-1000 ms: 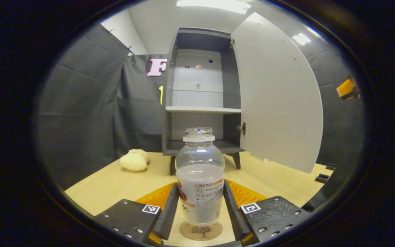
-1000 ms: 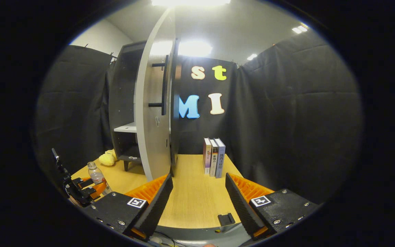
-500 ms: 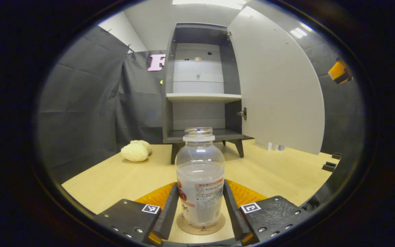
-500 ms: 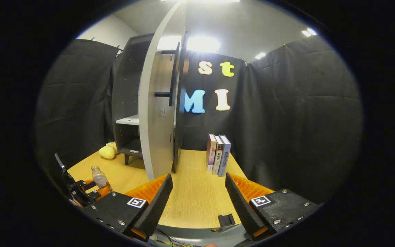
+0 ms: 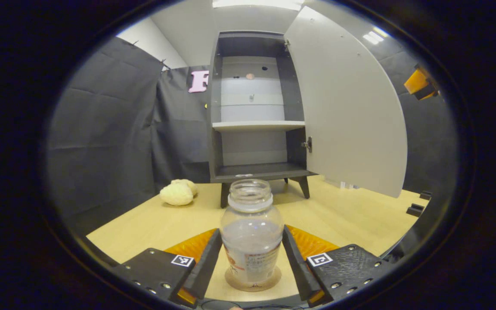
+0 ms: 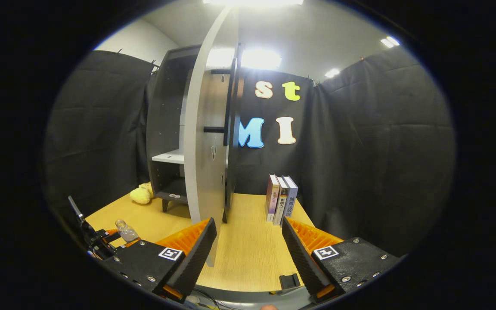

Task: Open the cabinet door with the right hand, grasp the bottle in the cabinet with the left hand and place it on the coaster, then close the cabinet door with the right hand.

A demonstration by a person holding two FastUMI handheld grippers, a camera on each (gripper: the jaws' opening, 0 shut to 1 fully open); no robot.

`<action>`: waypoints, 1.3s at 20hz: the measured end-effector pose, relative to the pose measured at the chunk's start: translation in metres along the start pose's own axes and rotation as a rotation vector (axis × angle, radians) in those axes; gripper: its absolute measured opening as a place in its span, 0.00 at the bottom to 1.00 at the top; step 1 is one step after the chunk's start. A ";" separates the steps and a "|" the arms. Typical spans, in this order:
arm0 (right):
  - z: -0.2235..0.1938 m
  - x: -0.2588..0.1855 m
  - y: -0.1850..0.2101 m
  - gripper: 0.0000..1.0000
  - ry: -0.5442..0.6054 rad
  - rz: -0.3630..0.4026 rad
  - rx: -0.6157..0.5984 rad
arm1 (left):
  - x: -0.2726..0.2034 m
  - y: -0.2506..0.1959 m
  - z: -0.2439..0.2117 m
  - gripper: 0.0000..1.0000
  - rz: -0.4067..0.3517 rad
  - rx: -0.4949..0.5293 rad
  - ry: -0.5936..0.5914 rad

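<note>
The bottle (image 5: 251, 241) stands upright on the coaster (image 5: 253, 279) near the table's (image 5: 351, 215) front, between the left gripper's (image 5: 251, 260) fingers; whether they press it cannot be told. The right gripper (image 6: 248, 249) is spread wide, holding nothing, and the cabinet door (image 5: 347, 107) stands open.

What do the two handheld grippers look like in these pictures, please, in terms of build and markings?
The left gripper and right gripper look alike: each has two black textured blocks studded with silver screws, each block bearing a small square black-and-white marker. Ribbed orange panels run along the long, wedge-shaped jaws. Thin cables lie below the right gripper.
</note>
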State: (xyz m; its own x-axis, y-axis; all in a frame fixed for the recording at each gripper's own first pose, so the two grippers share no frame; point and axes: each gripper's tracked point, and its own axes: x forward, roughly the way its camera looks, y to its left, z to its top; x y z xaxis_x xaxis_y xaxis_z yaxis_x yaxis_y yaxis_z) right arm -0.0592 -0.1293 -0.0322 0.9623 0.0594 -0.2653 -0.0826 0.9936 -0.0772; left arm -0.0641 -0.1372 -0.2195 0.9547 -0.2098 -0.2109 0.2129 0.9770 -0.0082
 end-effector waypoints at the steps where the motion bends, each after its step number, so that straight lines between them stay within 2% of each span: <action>1: 0.005 -0.001 0.000 0.95 -0.015 0.001 0.013 | -0.004 0.001 0.009 0.80 0.011 0.001 -0.001; 5: 0.031 0.007 -0.008 0.95 -0.052 0.017 0.071 | -0.019 0.011 0.047 0.80 0.039 -0.006 -0.006; 6: 0.037 0.008 -0.011 0.95 -0.067 0.020 0.085 | -0.024 0.014 0.057 0.84 0.045 -0.001 -0.008; 7: 0.045 0.008 -0.013 0.95 -0.083 0.021 0.096 | -0.031 0.018 0.069 0.84 0.054 0.006 -0.011; 9: 0.060 0.009 -0.022 0.95 -0.115 0.011 0.110 | -0.052 0.025 0.096 0.80 0.074 0.009 -0.027; 12: 0.078 0.015 -0.040 0.94 -0.136 -0.050 0.125 | -0.072 0.039 0.118 0.80 0.109 -0.022 -0.005; 13: 0.085 0.018 -0.042 0.94 -0.145 -0.063 0.133 | -0.076 0.045 0.126 0.84 0.120 -0.032 0.001; 17: 0.108 0.029 -0.053 0.94 -0.181 -0.128 0.147 | -0.092 0.082 0.153 0.84 0.162 -0.047 -0.013; 18: 0.113 0.032 -0.056 0.94 -0.187 -0.148 0.136 | -0.093 0.091 0.160 0.80 0.167 -0.046 -0.032; 19: 0.116 0.036 -0.059 0.94 -0.188 -0.177 0.122 | -0.093 0.100 0.167 0.80 0.172 -0.046 -0.047; 20: 0.118 0.039 -0.062 0.94 -0.184 -0.203 0.112 | -0.091 0.110 0.168 0.84 0.178 -0.048 -0.052; 26: 0.126 0.051 -0.034 0.92 -0.181 -0.234 0.065 | -0.074 0.160 0.170 0.84 0.194 -0.036 -0.059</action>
State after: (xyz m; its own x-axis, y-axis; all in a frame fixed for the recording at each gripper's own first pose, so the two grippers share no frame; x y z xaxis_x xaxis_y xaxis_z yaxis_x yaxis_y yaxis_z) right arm 0.0250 -0.1481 0.0781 0.9844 -0.1611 -0.0713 0.1576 0.9861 -0.0527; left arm -0.0655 0.0283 -0.0395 0.9879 -0.0180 -0.1539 0.0170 0.9998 -0.0077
